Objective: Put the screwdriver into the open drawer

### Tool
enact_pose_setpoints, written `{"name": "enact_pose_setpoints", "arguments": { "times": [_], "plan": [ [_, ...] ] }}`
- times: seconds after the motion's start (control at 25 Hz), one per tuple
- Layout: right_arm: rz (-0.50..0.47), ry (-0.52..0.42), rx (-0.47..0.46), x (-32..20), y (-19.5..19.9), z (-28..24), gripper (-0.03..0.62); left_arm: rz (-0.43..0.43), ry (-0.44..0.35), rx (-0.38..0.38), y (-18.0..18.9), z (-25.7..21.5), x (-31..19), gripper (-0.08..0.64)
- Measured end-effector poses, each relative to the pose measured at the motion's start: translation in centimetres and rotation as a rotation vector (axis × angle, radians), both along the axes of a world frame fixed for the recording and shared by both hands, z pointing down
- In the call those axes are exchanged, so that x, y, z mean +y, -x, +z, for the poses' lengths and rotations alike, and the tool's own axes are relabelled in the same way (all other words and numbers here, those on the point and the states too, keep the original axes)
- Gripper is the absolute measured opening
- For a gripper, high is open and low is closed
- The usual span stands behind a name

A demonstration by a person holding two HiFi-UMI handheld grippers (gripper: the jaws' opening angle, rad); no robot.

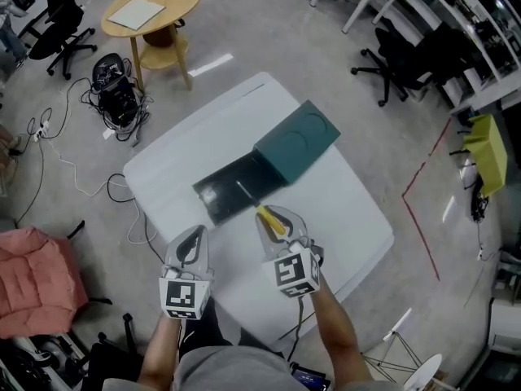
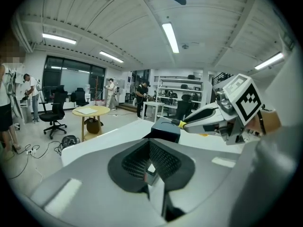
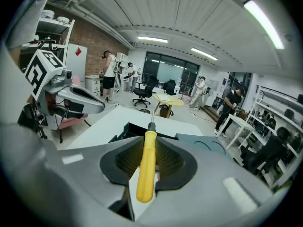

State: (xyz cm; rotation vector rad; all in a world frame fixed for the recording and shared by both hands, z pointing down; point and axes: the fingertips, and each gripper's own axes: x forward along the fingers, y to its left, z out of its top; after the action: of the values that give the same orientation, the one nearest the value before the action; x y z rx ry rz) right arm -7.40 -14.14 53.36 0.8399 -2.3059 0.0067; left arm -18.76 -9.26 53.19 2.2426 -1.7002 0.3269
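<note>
Nearest to us, our left gripper (image 1: 192,239) is closed on nothing. Our right gripper (image 1: 278,221) clamps the screwdriver (image 3: 147,164), which has a smooth yellow plastic handle and a thin metal shaft. It points at the dark, flat, open drawer (image 1: 224,195) on the white table (image 1: 350,218). Picking seems done; placing is left.

We can read no words, brands or numbers anywhere (the two marker cubes (image 1: 182,297) (image 1: 295,273) show only black-and-white patterns).

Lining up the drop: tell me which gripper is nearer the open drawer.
Right. The right gripper, holding the screwdriver, is just short of the open drawer at its front edge; the left gripper sits farther back, toward its left.
</note>
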Motion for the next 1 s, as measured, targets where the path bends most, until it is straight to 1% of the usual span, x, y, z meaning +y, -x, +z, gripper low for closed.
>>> {"name": "enact_pose_setpoints", "arguments": {
  "times": [0.28, 0.6, 0.76, 1.0],
  "plan": [
    [-0.126, -0.009, 0.116, -1.7, 2.6, 2.5, 0.081, -0.050, -0.005, 0.023, 2.2, 1.2, -1.5, 0.011],
    [-0.299, -0.009, 0.246, -2.7, 5.3, 5.9, 0.081, -0.091, 0.009, 0.037, 4.4, 3.1, -2.7, 0.012],
    [-0.364, 0.004, 0.290, -2.9, 6.1, 7.5, 0.081, -0.108, 0.025, 0.044, 5.0, 4.1, -3.0, 0.011],
    [-0.432, 0.044, 0.321, -3.1, 7.1, 9.2, 0.081, -0.132, 0.044, 0.053, 5.5, 5.1, -3.8, 0.011]
  ]
}}
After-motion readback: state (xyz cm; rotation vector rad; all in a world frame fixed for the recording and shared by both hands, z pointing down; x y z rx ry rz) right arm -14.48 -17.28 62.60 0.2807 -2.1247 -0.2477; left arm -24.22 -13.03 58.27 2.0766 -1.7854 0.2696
